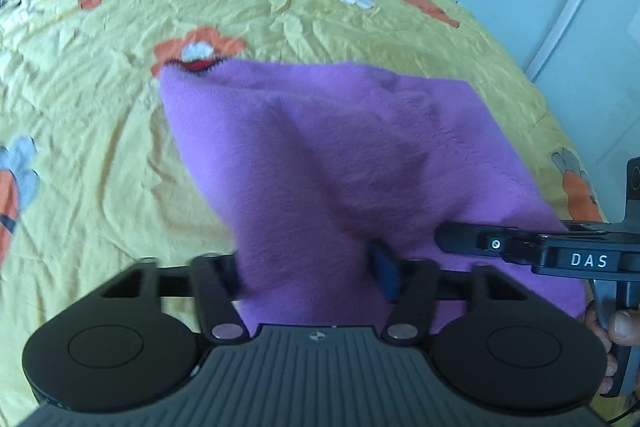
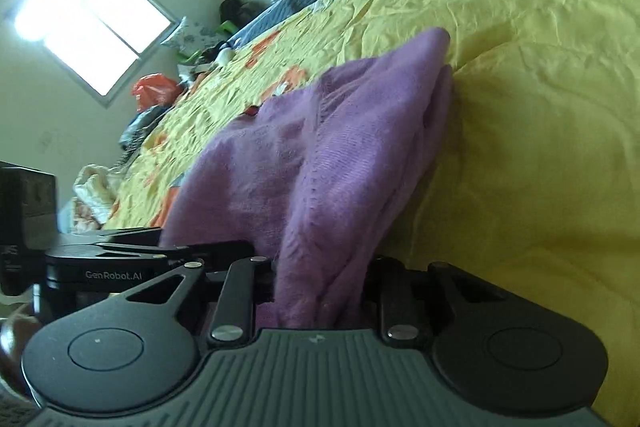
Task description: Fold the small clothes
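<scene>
We have the purple garment (image 1: 340, 163) lifted by its near edge, far part trailing on the yellow bedsheet (image 1: 100, 131). Left tongs (image 1: 316, 267) and right tongs (image 2: 320, 283) are both clenched on it, side by side. We judge we are mid-fold; next, carry the near edge far and lay it flat.

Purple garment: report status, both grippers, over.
Left gripper shut on purple garment. Right gripper shut on it too. Garment lifted off yellow bedsheet. Nothing in the way.

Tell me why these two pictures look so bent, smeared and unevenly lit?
Left wrist view: fisheye curves the yellow bedsheet; the purple garment is motion-smeared. Right wrist view: the window is blown out white, the horizon tilts, and the cloth is soft.
</scene>
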